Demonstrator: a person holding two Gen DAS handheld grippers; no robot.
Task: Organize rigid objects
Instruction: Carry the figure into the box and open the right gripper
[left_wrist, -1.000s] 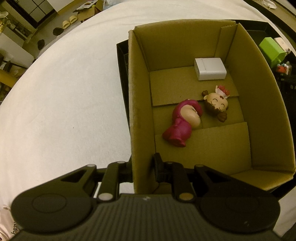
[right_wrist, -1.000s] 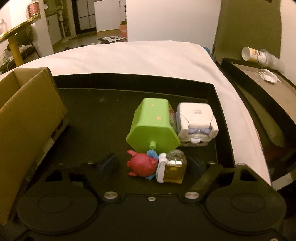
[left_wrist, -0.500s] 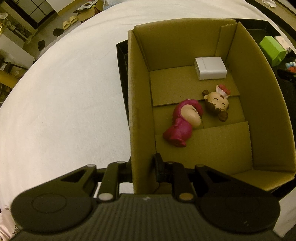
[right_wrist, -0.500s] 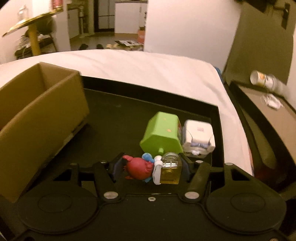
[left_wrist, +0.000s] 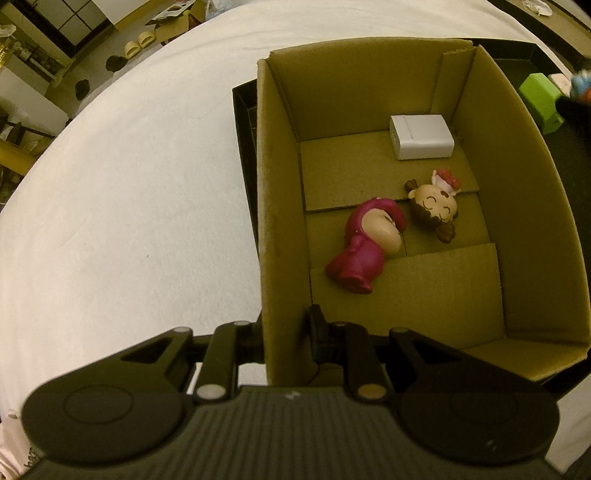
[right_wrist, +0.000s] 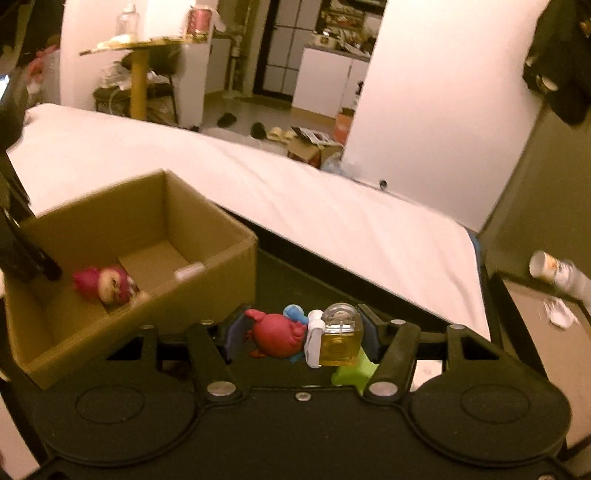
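My left gripper (left_wrist: 286, 321) is shut on the near wall of the cardboard box (left_wrist: 280, 184). Inside the box lie a pink figure (left_wrist: 364, 251), a brown-haired doll (left_wrist: 434, 210) and a small white block (left_wrist: 421, 136). My right gripper (right_wrist: 303, 332) is shut on a toy made of a red crab figure (right_wrist: 275, 336) joined to a clear yellow block (right_wrist: 338, 339). It holds the toy in the air, to the right of the box (right_wrist: 207, 266). A green block (right_wrist: 352, 373) peeks out below the toy.
The box stands on a black tray (right_wrist: 295, 280), which rests on a white sheet (left_wrist: 129, 184). The green block (left_wrist: 541, 99) lies on the tray right of the box. A side table holding a tipped can (right_wrist: 554, 273) is at the far right.
My right gripper has closed on the crab toy, lifted it off the tray and swung toward the box. The left gripper and the box have stayed still.
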